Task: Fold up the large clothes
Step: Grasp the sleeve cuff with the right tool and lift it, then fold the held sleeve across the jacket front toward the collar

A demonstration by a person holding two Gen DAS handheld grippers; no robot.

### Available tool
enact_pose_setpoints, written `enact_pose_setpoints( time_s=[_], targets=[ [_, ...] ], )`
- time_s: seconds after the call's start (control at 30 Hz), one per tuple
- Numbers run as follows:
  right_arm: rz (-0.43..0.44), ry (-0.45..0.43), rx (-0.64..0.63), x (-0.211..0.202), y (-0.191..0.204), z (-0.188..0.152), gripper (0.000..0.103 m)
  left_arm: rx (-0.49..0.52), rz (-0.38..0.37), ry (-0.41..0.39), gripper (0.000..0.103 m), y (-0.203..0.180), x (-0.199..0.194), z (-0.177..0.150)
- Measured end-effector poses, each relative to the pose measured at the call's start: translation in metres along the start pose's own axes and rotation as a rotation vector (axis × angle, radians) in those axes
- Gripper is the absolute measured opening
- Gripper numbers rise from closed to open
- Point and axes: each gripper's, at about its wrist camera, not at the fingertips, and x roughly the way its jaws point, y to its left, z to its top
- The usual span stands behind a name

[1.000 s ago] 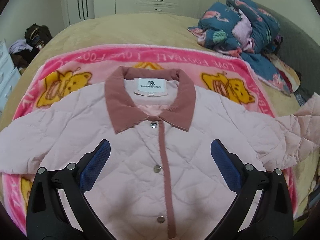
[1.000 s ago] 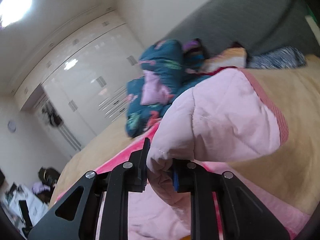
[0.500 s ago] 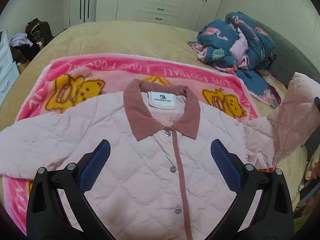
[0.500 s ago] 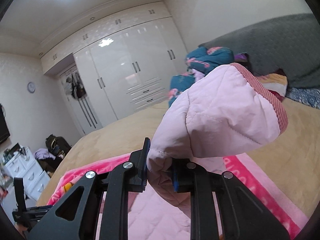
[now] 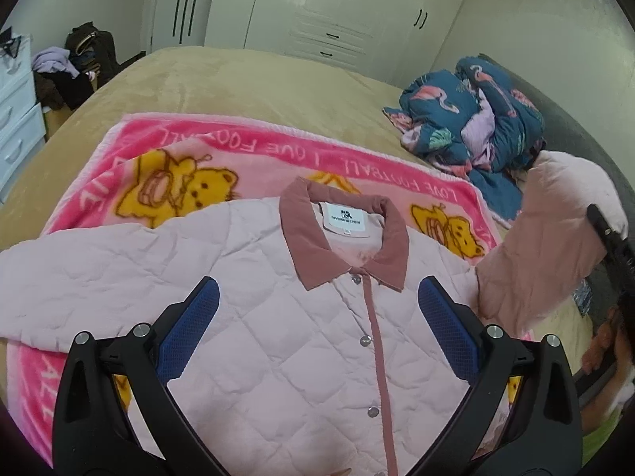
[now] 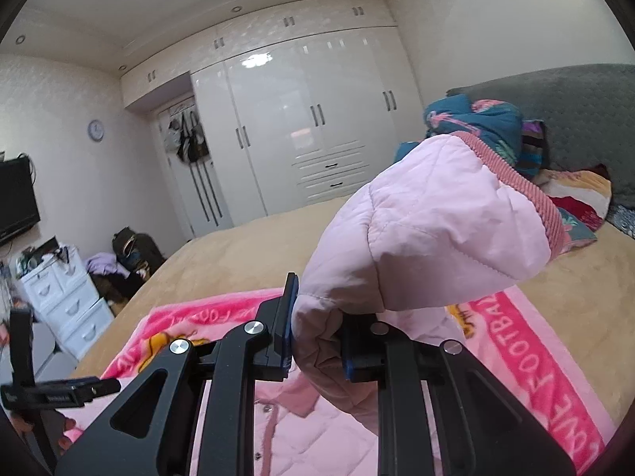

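Note:
A pale pink quilted jacket (image 5: pixel 278 317) with a dusty-rose collar (image 5: pixel 305 246) lies face up and buttoned on a pink bear blanket (image 5: pixel 254 150). My left gripper (image 5: pixel 317 333) is open and empty, hovering above the jacket's chest. My right gripper (image 6: pixel 315 341) is shut on the jacket's right sleeve (image 6: pixel 428 222) and holds it raised above the bed, the ribbed cuff (image 6: pixel 535 202) drooping forward. The raised sleeve also shows in the left wrist view (image 5: pixel 547 234). The other sleeve (image 5: pixel 79 273) lies flat out to the left.
The tan bed (image 5: pixel 246 79) carries a bundled blue flamingo quilt (image 5: pixel 476 119) at the far right by a grey headboard (image 6: pixel 587 119). White wardrobes (image 6: pixel 309 119) stand behind. A white drawer unit (image 6: pixel 63 297) and a clothes pile (image 5: pixel 79 63) stand left of the bed.
My right gripper has lifted the sleeve higher and swung it inward over the jacket. The left gripper has drawn back and up a little, staying open.

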Motion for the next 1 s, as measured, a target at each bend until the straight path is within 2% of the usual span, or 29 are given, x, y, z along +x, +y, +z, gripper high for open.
enact_pose_setpoints(
  time_s=[0.17, 0.63, 0.73, 0.9, 1.0],
  targets=[
    [0.024, 0.025, -0.031, 0.016, 0.03, -0.011, 0.017, -0.02, -0.002, -0.017, 0.094, 0.013, -0.009, 0.004],
    [0.087, 0.106, -0.092, 0.052, 0.074, -0.06, 0.017, -0.112, -0.059, -0.008, 0.094, 0.05, -0.009, 0.003],
    [0.098, 0.137, -0.118, 0.065, 0.089, -0.081, 0.017, -0.156, -0.092, 0.0, 0.094, 0.062, -0.003, 0.001],
    [0.107, 0.207, -0.184, 0.088, 0.112, -0.124, 0.018, -0.193, -0.104, 0.016, 0.094, 0.075, 0.008, -0.005],
    [0.116, 0.279, -0.226, 0.102, 0.123, -0.156, 0.018, -0.217, -0.124, 0.035, 0.094, 0.081, 0.016, -0.01]
  ],
)
